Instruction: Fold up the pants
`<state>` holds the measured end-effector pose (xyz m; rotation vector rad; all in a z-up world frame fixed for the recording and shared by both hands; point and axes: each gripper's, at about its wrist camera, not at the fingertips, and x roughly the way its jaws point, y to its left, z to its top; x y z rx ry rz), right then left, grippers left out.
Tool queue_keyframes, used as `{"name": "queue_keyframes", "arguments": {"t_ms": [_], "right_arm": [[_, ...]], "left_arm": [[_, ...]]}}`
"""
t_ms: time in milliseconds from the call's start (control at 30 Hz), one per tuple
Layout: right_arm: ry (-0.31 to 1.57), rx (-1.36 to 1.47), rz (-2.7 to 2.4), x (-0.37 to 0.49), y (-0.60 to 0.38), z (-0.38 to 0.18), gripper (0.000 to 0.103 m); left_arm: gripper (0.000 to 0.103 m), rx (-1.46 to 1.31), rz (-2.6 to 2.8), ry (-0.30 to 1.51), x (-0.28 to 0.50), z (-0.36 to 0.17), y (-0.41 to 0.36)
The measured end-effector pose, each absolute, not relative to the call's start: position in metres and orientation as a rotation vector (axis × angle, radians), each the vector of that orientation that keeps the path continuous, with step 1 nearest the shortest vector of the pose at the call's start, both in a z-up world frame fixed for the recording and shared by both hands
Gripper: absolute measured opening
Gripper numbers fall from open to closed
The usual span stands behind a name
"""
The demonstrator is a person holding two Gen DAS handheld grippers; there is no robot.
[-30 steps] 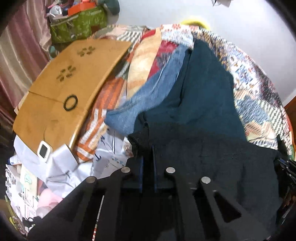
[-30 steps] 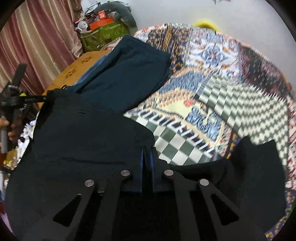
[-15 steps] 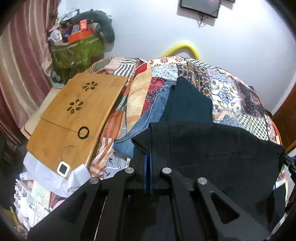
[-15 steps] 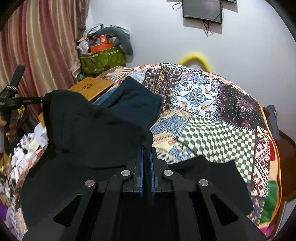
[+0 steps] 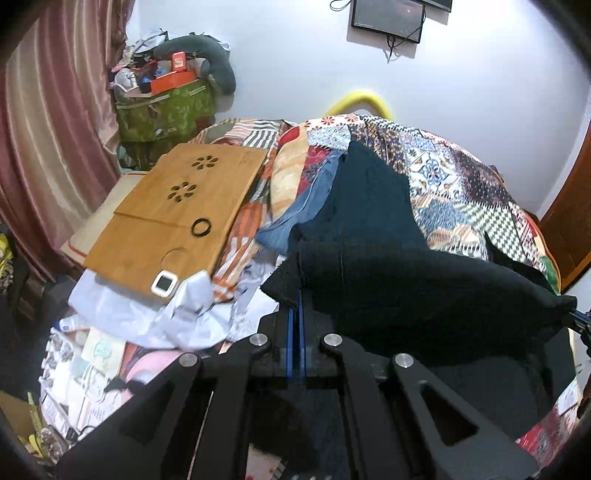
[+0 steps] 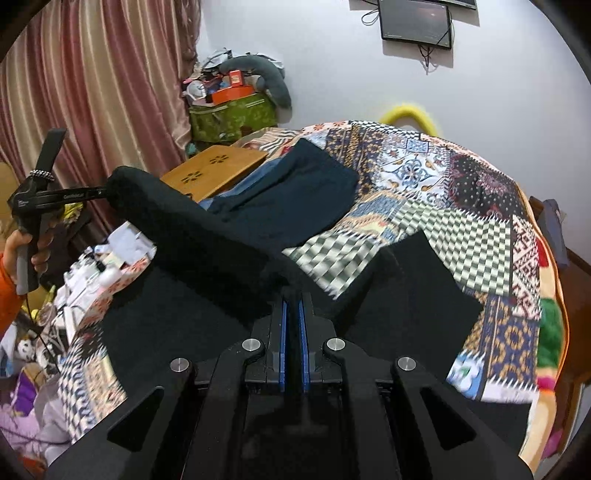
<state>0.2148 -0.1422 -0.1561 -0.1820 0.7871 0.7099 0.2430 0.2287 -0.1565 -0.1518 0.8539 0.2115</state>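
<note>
Two wrist-cam views over a bed (image 6: 424,173) w/ patchwork quilt. Black pants (image 6: 192,236) hang in the air betw. both grippers. Left gripper (image 5: 295,306) has its fingers pressed together on one corner of the top edge; right gripper (image 6: 291,295) is likewise clamped on the other corner. In the right view the left gripper (image 6: 99,192) shows from outside, held by a hand (image 6: 35,247) at the far left, w/ the cloth stretched taut across.

Change vs 1 s ago: both cams were low, close to the bed, w/ the pants mostly lying flat; now both are raised, wall and TV (image 6: 415,18) in view, and the top edge is lifted clear. The lower part of the pants trails on the quilt.

Likely meaning: a lift to carry this edge over the rest for a fold; fold not yet laid. Dark blue folded clothes (image 6: 295,192) lie farther up the bed, beside a wooden tray (image 5: 177,218).
</note>
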Motion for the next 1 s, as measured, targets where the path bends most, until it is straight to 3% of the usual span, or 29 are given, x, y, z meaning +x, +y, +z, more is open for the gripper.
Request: {"name": "queue_keyframes", "arguments": {"t_ms": [467,833,1000], "right_arm": [[0.877,-0.137,0.707,0.156,-0.148,-0.206,0.005],[0.896,-0.093,0.691,0.148,-0.164,-0.205,0.010],[0.897,-0.062,0.657,0.146,-0.185,-0.194,0.012]], "left_arm": [[0.001,-0.247,0.210,1.014,0.168,-0.240,0.233],[0.002,-0.162,0.283,1.109,0.153,-0.275,0.226],[0.016,-0.138,0.306,1.065,0.147,-0.253,0.230]]}}
